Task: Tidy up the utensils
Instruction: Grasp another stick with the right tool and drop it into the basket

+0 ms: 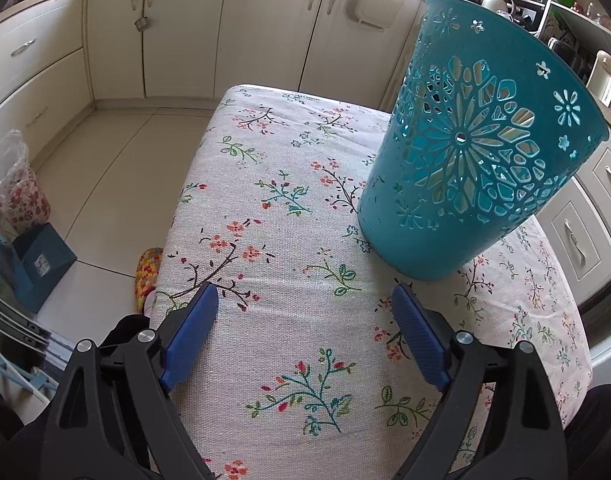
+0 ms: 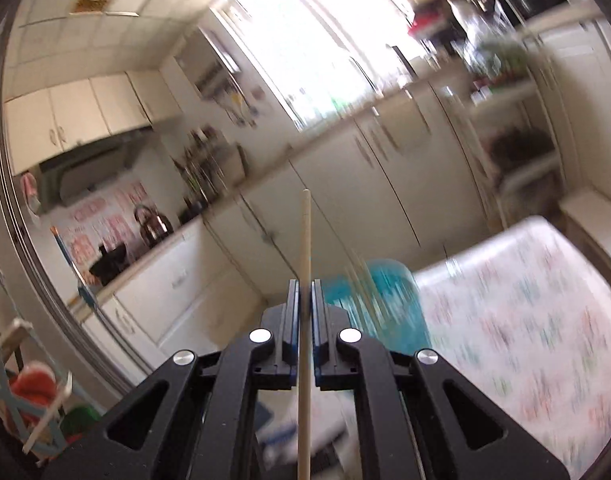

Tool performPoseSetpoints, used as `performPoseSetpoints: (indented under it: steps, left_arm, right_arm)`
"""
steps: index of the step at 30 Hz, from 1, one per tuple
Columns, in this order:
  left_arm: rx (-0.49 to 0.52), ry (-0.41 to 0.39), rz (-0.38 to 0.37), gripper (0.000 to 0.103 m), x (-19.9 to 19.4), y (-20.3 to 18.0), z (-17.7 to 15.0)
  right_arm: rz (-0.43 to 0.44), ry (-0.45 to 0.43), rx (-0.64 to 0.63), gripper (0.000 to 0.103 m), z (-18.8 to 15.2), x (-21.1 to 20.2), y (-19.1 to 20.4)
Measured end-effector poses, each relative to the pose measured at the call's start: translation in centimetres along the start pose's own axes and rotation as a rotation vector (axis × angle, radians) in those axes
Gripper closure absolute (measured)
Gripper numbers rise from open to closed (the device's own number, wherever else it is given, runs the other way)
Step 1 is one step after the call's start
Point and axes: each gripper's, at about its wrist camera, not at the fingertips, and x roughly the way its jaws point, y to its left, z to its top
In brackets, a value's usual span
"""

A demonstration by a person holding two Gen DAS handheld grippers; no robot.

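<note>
- My right gripper (image 2: 304, 292) is clamped on a thin wooden stick (image 2: 304, 248), standing upright, not yet stowed.
- The teal holder (image 1: 477, 160) sits at two o'clock on the table (image 1: 289, 208); contents unclear.
- My left gripper (image 1: 305, 322) hangs spread, empty.

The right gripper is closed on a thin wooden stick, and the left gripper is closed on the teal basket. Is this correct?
Not quite. The left wrist view shows the left gripper open, with only tablecloth between its fingers; the teal basket stands beyond them. The right gripper is indeed closed on the wooden stick.
</note>
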Motion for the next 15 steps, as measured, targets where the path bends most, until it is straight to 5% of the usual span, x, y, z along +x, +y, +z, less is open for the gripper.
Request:
performPoseSetpoints:
  steps: [9, 15]
  left_arm:
    - [0.029, 0.011, 0.011, 0.014, 0.3, -0.5, -0.1]
    - [0.04, 0.016, 0.016, 0.013, 0.4, -0.6, -0.1]
  right_arm:
    - [-0.152, -0.088, -0.102, 0.097, 1.3, 5.6, 0.1]
    - [-0.225, 0.021, -0.13, 0.097, -2.0, 7.4, -1.3]
